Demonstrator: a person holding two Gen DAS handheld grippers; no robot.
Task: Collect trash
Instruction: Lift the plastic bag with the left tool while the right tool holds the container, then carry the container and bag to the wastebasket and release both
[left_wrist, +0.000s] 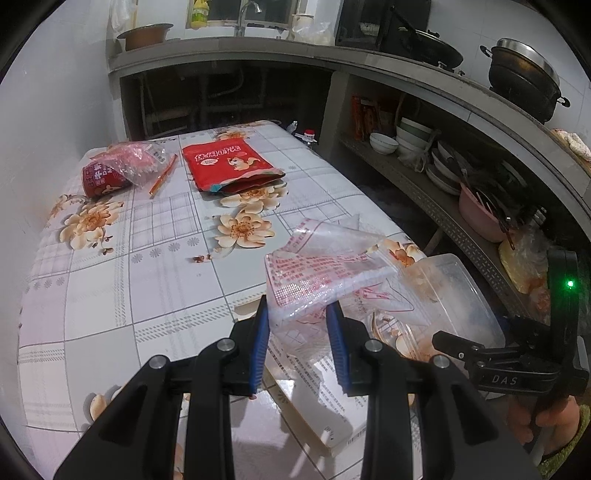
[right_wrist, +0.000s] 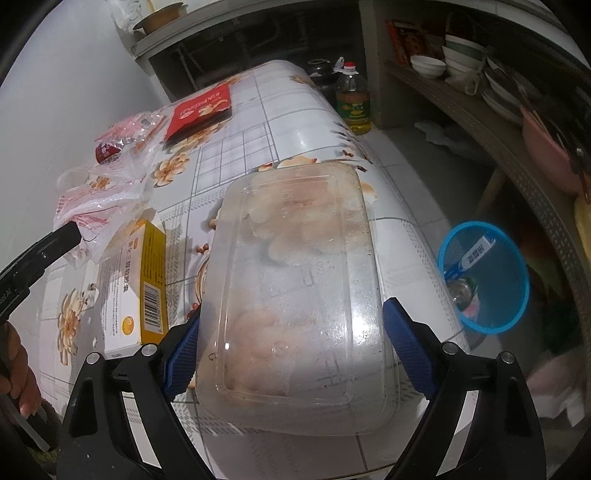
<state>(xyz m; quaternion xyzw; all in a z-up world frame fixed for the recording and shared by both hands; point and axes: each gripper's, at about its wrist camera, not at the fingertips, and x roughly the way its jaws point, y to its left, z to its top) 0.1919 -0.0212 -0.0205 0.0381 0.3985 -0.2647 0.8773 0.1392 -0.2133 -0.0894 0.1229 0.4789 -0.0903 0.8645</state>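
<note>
While the left gripper (left_wrist: 297, 325) has its blue pads pressed against a crumpled clear plastic bag (left_wrist: 325, 269) printed with small red text too fine to read, the right gripper (right_wrist: 291, 354) spans a clear plastic food container (right_wrist: 295, 295), its pads at the two long sides; whether they truly pinch it I cannot tell. Moulded into the container's base is "750". Under the bag lies a white and yellow carton (right_wrist: 136, 288) with a barcode and Chinese print, partly covered. Farther back on the flowered tablecloth (left_wrist: 110, 295) sit a red snack pouch (left_wrist: 231, 162) with a squirrel cartoon and yellow Chinese characters, a red can (left_wrist: 101, 181) half hidden by a pink-printed bag (left_wrist: 140, 162), and an orange straw (left_wrist: 162, 177). Beside the table, a blue wastebasket (right_wrist: 484, 277) holds a blue and white wrapper. "DAS" shows on the right tool's body.
</note>
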